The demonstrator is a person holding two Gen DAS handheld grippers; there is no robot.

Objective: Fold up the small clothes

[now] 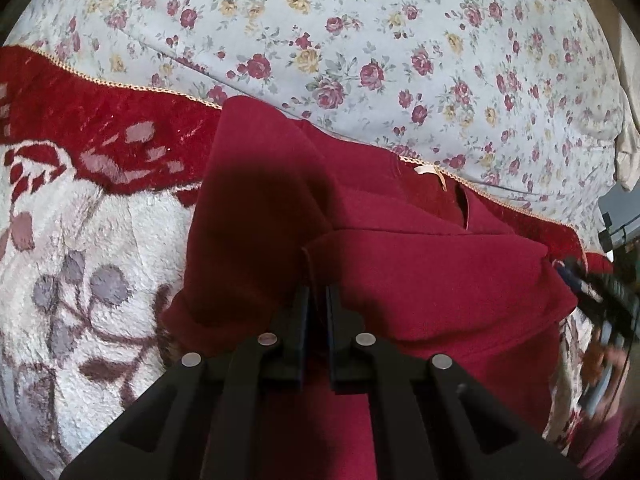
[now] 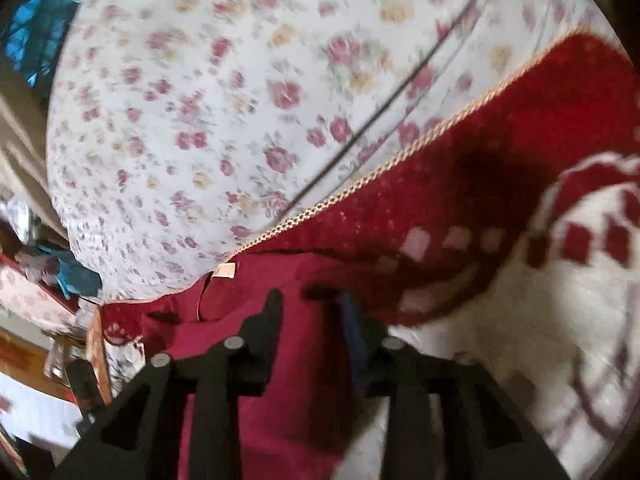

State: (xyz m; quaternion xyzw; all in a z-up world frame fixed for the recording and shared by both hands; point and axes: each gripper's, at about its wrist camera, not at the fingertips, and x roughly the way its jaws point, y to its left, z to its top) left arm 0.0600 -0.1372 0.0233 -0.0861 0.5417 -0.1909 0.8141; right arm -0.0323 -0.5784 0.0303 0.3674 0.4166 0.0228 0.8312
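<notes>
A small dark red garment (image 1: pixel 420 280) lies on the blanket, partly folded, with a pale neck label (image 1: pixel 430 172) at its far edge. My left gripper (image 1: pixel 318 296) is shut on a raised fold of the garment near its middle. At the right edge of the left wrist view my right gripper (image 1: pixel 600 292) shows as a dark blur. In the right wrist view the right gripper (image 2: pixel 310 304) stands open over the garment (image 2: pixel 288 380), just short of the label (image 2: pixel 225 270). Nothing is pinched between its fingers.
A fleece blanket (image 1: pixel 80 240), red and white with a gold-trimmed edge, lies under the garment. Beyond it is a pale floral sheet (image 1: pixel 360 40). In the right wrist view, wooden furniture and clutter (image 2: pixel 60 320) stand past the bed's left edge.
</notes>
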